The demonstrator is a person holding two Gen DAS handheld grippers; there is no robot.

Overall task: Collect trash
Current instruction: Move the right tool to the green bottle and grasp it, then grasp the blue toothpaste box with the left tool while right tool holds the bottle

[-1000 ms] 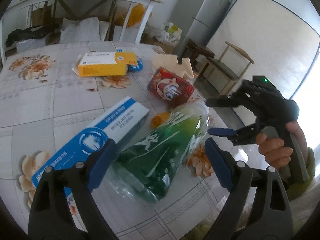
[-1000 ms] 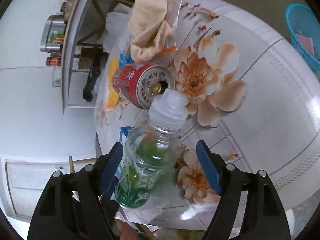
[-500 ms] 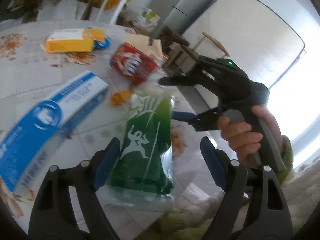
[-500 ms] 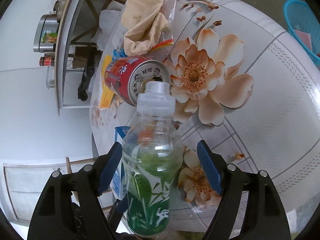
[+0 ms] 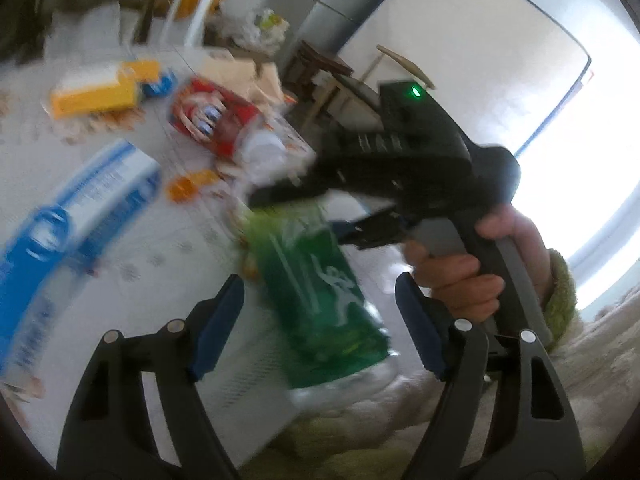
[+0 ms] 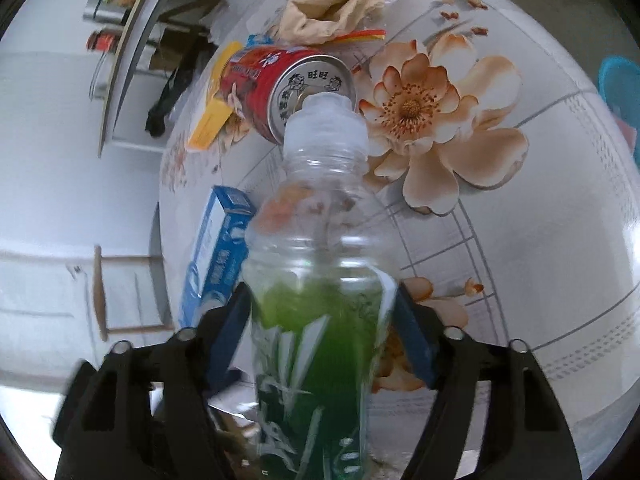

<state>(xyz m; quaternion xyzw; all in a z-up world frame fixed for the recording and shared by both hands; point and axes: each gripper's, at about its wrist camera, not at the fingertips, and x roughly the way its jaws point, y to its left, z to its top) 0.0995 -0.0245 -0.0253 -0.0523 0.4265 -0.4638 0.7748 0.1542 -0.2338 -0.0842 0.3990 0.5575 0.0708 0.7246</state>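
Note:
A clear plastic bottle [image 6: 316, 340] with a green label and a white cap [image 6: 324, 124] stands between the fingers of my right gripper [image 6: 322, 296]. Its jaws are closing, and both blue pads touch the bottle's sides. In the blurred left wrist view the bottle [image 5: 316, 272] hangs tilted over the table's near edge, and the right gripper [image 5: 312, 216], held by a hand [image 5: 472, 276], grips its upper part. My left gripper [image 5: 320, 284] is around the bottle's lower body. Its jaws are closing too, with a gap on each side.
On the flowered table [image 6: 540, 240] lie a red can [image 6: 280, 84] on its side, a blue box [image 6: 216, 256], a yellow box [image 5: 96, 92], crumpled beige paper [image 6: 332, 0] and a small orange piece [image 5: 188, 188]. A blue basket [image 6: 620, 92] stands beyond the table's edge.
The bottle lay on the table beside the blue box; it is now raised and held in the right gripper, whose fingers have closed onto it. The left fingers have narrowed around its lower body.

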